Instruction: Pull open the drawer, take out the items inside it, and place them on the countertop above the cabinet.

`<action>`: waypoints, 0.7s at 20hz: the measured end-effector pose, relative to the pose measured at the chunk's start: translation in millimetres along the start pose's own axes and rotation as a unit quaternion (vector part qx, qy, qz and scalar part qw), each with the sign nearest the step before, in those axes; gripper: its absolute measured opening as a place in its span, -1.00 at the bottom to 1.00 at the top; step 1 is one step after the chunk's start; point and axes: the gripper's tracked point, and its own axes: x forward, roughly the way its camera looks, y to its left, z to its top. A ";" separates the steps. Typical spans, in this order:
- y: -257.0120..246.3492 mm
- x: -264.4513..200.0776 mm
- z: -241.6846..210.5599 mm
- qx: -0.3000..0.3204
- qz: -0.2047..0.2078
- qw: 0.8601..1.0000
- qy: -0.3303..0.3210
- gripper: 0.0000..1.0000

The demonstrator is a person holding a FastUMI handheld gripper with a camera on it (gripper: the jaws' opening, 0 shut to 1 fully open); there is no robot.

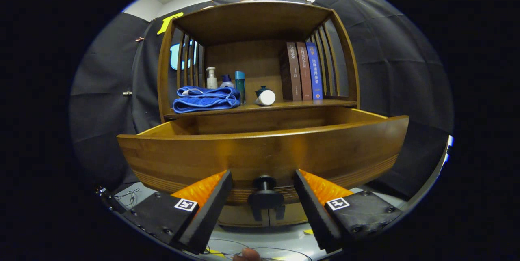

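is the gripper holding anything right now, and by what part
Nothing is held. The gripper is open, its fingers apart on either side of the drawer knob, not touching it.

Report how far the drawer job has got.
Done: the curved brown wooden drawer stands pulled out. In hand: nothing; the gripper is open, fingers either side of the black drawer knob, not touching. Left: its contents, hidden behind the front, go onto the wooden countertop.

Drawer (260, 151) pulled open, gripper (263, 190) fingers spread around knob (265, 196)
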 end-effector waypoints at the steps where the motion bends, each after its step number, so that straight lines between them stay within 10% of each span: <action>1: 0.4 0.6 1.3 0.000 0.000 1.000 0.001 1.00; 14: 0.8 79.8 18.7 -0.002 0.006 1.000 0.023 1.00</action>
